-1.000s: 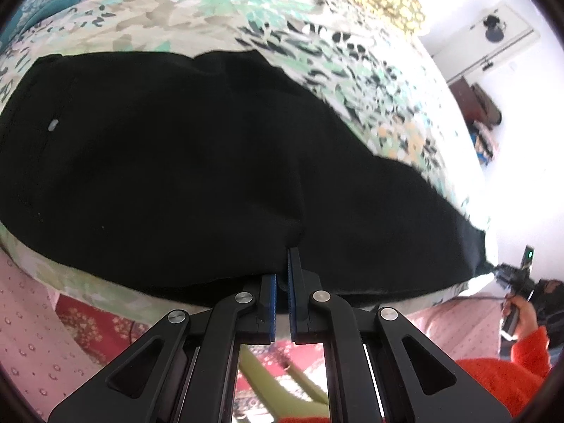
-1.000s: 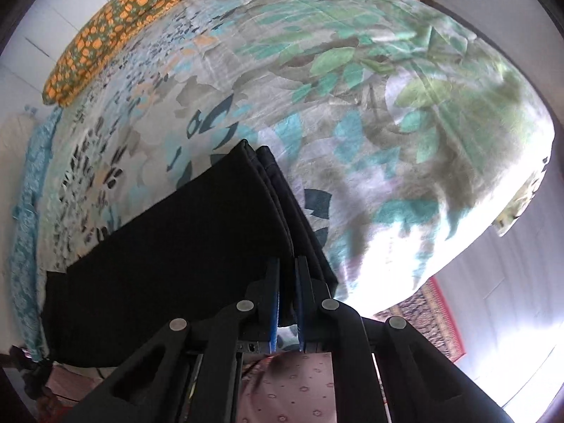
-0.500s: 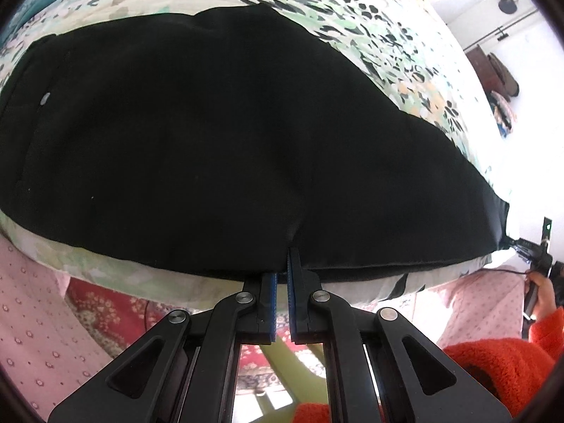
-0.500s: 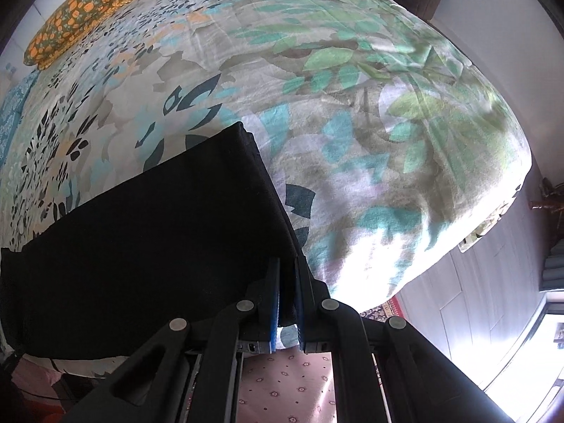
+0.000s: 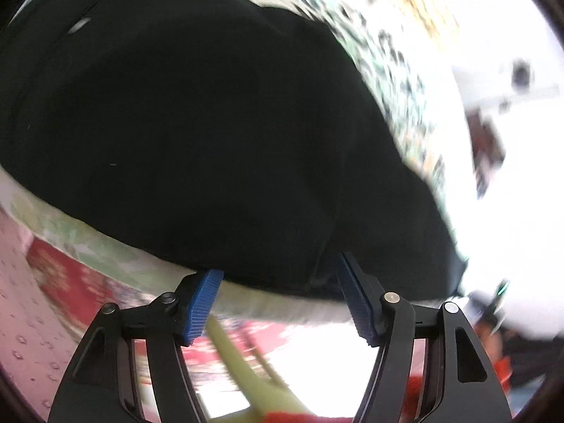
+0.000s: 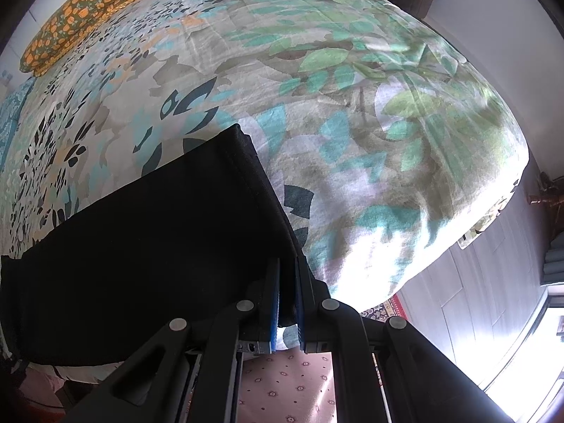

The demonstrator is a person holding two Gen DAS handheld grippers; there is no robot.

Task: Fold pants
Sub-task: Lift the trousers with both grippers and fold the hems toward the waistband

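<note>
Left gripper (image 5: 278,303) is opening, pads clear of the pants (image 5: 211,123), whose near edge lies between them at the bed's (image 6: 352,70) near side. Right gripper (image 6: 288,299) is clamped on the hem corner at 6 o'clock. I'd let that corner go gently so the layers stay stacked. Pants run off toward 9, pillow (image 6: 88,10) way out at 11.

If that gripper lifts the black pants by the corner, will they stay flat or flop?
Probably flop: the pants lie limp, following the bed. The right gripper pinches only one corner, so the rest would likely hang. They seem light.
</note>
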